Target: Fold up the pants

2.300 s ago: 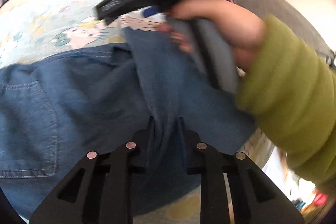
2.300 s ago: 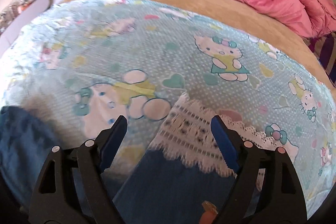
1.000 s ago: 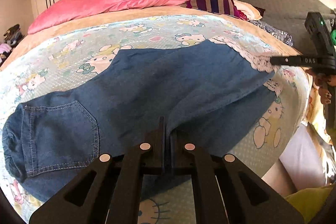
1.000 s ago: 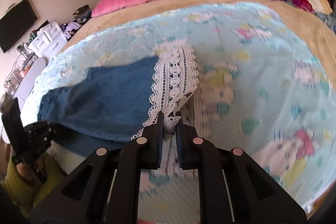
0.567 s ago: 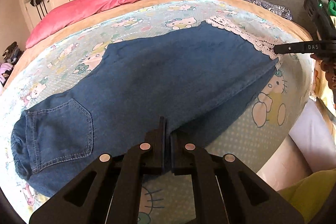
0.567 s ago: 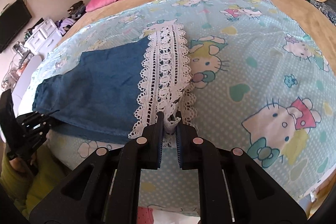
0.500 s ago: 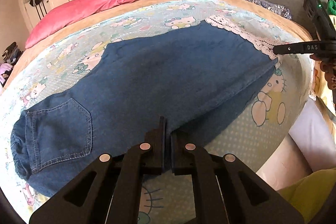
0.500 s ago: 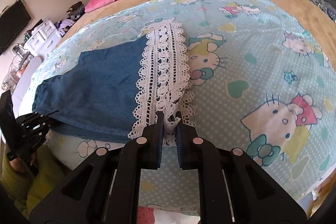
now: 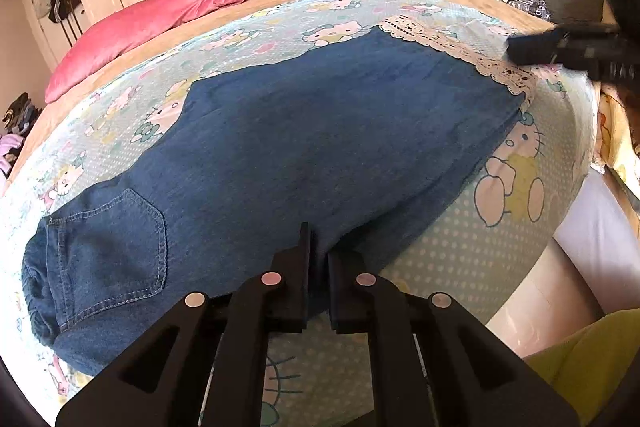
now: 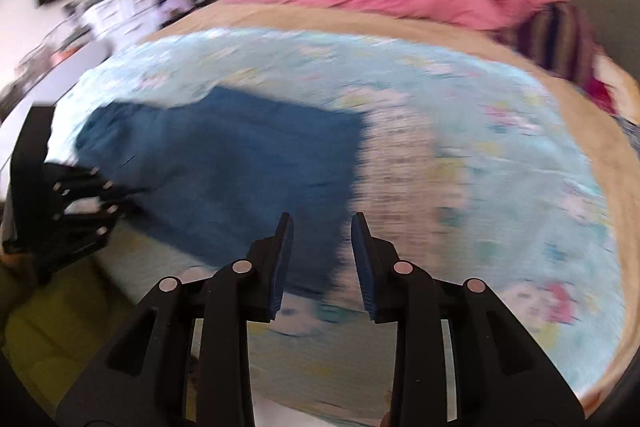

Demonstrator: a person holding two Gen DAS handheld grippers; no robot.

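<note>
1. My left gripper [image 9: 319, 263] is clamped tight on the near edge of the pants [image 9: 320, 147], with denim pinched between the closed fingers roughly midway along the garment.
2. My right gripper [image 10: 322, 259] is opening; its jaws stand apart with nothing pressed between them, though the denim lies just ahead and below. That view is blurred, so I cannot tell how near the cloth is.
3. The pants lie flat on the cartoon-print sheet [image 9: 460, 251], long axis running across my left view: back pocket [image 9: 112, 239] and waist to the left, lace hem [image 9: 452, 49] far right.
4. The right gripper is nearer the lace hem, the left nearer the middle and waist.
5. I judge the next fold carries hem toward waist along that axis, so the right hand should regrasp there.
</note>
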